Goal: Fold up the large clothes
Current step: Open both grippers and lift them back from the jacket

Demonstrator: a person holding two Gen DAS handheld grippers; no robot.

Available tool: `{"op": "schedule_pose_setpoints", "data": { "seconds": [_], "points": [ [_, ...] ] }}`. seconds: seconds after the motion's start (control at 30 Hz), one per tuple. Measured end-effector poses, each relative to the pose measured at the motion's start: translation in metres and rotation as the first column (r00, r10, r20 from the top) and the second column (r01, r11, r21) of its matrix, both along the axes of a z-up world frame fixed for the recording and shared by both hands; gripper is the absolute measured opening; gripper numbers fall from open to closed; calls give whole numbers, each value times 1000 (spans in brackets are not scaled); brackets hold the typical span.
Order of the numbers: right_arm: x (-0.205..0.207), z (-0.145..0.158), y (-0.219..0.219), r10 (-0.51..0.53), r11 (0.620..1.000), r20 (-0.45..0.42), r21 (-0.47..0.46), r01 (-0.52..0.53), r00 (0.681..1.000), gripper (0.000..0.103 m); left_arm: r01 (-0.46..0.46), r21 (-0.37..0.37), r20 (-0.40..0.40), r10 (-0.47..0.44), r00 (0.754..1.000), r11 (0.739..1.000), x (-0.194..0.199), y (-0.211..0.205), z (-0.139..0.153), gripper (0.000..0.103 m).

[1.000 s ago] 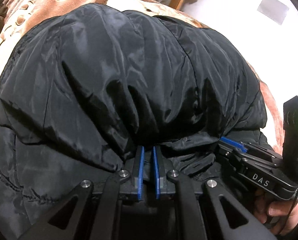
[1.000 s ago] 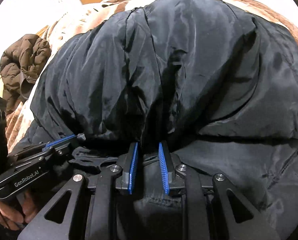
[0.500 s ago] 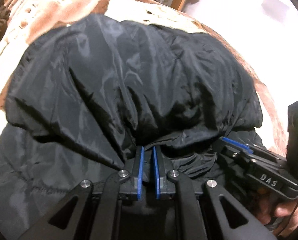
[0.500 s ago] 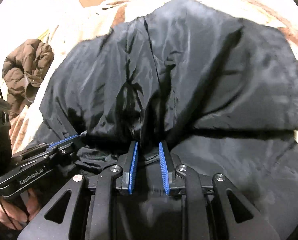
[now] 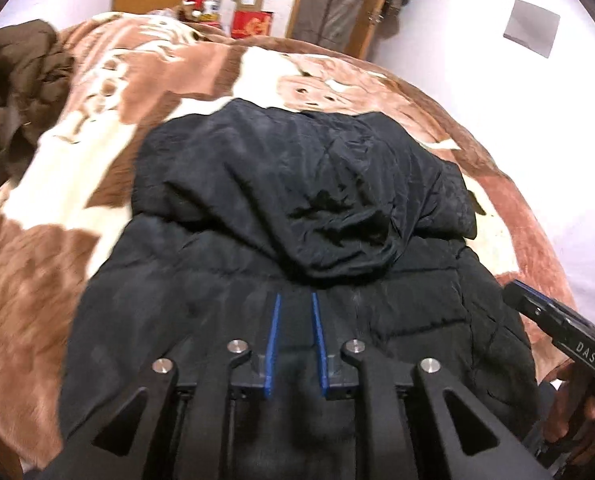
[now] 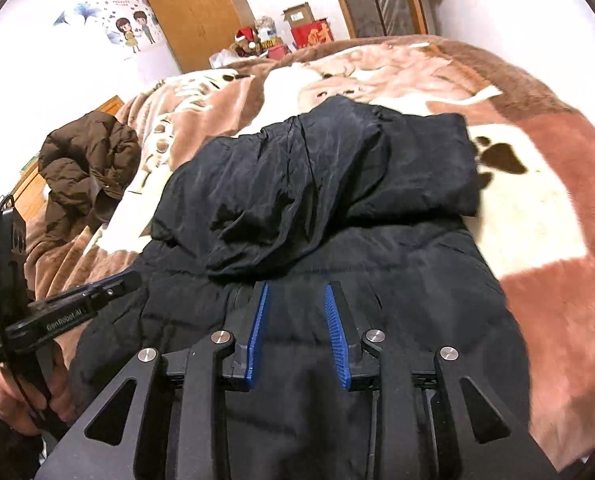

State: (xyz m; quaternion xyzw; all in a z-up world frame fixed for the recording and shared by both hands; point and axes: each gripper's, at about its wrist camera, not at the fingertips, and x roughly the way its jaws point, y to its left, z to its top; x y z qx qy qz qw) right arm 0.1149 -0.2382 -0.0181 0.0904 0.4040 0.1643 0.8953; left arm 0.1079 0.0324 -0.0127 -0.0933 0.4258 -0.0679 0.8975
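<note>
While your left gripper [image 5: 295, 300] and right gripper [image 6: 297, 292] hover released, the black jacket [image 5: 297, 208] lies lengthwise away from you; its near hem is cut off.

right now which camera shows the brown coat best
The right wrist view: the brown coat sits whole, crumpled on the blanket left of the black jacket. In the left wrist view the coat is cut off at the left edge and blurred.
</note>
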Motion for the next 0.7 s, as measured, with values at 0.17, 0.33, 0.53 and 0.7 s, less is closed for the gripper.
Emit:
{"op": "schedule_pose_setpoints", "data": {
  "seconds": [0.17, 0.33, 0.53, 0.7],
  "points": [
    [-43, 13, -13, -12, 1000, 32, -9, 12, 999, 35, -36, 24, 26, 35, 999, 999, -42, 7, 13, 26],
    [-69, 19, -26, -29, 999, 49, -17, 30, 998, 37, -36, 39, 48, 34, 998, 999, -72, 8, 23, 29],
    [-82, 22, -33, -29, 999, 55, -25, 31, 998, 38, -34, 47, 72, 30, 997, 998, -90, 7, 32, 31],
    [-86, 21, -36, -36, 999, 53, -19, 37, 998, 39, -31, 55, 80, 27, 996, 998, -96, 7, 34, 32]
  ]
}}
